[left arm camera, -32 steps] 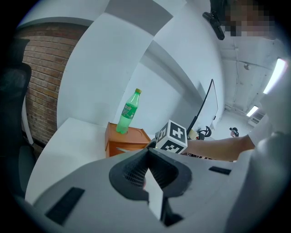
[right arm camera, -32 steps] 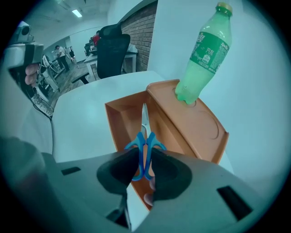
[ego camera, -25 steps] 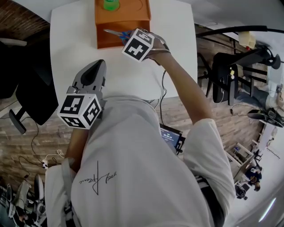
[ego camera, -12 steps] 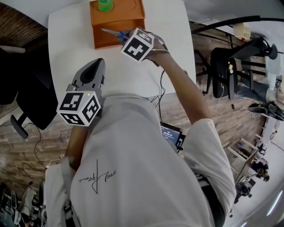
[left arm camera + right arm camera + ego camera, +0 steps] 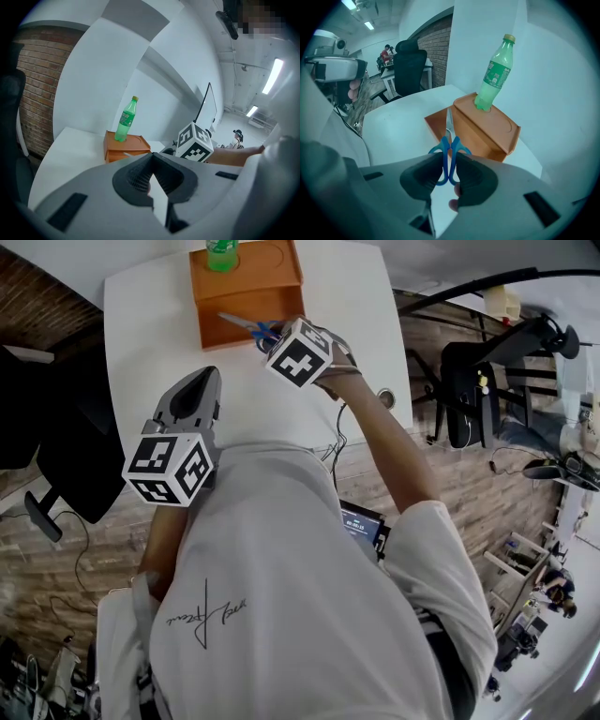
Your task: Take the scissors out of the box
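1. Right tongs (image 5: 449, 165) pinch the blue scissors (image 5: 449, 140) by the handles and have drawn back slightly from the orange box (image 5: 487, 129).
2. Blades still overhang its open tray, so they are nearly out.
3. Left tongs (image 5: 151, 161) are closed, empty and idle.

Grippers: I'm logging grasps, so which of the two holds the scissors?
The right gripper, jaws clamped on the handles of the blue scissors by the orange box; the left gripper is shut on nothing.

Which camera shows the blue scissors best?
The right gripper view: the blue-handled metal scissors sit central, handles clamped in the right gripper. The head view shows them small, partly behind the marker cube. The left gripper view barely shows them.
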Demonstrator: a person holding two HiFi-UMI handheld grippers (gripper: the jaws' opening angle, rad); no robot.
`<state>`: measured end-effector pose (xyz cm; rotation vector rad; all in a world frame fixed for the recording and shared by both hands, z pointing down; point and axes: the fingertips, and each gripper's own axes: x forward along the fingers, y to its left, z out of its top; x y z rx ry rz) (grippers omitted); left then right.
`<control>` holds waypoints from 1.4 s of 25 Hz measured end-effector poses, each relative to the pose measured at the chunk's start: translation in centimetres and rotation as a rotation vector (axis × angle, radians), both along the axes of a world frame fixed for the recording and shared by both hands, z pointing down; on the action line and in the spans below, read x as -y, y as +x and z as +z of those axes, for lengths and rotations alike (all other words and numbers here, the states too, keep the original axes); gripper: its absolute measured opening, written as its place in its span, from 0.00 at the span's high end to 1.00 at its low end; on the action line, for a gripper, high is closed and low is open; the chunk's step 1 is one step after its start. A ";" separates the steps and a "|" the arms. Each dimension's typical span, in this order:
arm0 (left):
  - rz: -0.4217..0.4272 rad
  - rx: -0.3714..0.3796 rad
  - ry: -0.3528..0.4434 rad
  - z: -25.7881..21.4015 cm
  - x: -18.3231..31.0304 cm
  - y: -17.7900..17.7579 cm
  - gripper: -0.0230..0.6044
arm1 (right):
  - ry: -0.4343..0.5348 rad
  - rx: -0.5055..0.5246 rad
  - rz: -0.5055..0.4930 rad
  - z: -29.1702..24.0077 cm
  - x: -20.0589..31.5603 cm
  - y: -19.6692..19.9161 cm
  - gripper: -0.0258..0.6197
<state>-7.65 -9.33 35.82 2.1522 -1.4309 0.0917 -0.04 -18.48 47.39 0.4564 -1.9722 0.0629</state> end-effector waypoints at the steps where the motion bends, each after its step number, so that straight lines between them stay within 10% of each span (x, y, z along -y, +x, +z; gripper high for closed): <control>1: 0.001 -0.001 0.000 0.0 0.0 0.0 0.95 | -0.002 0.005 0.008 -0.1 -0.2 0.2 0.81; 35: 0.045 -0.019 -0.002 0.3 0.2 0.7 0.95 | -0.061 0.277 0.333 -3.6 -3.7 4.9 0.81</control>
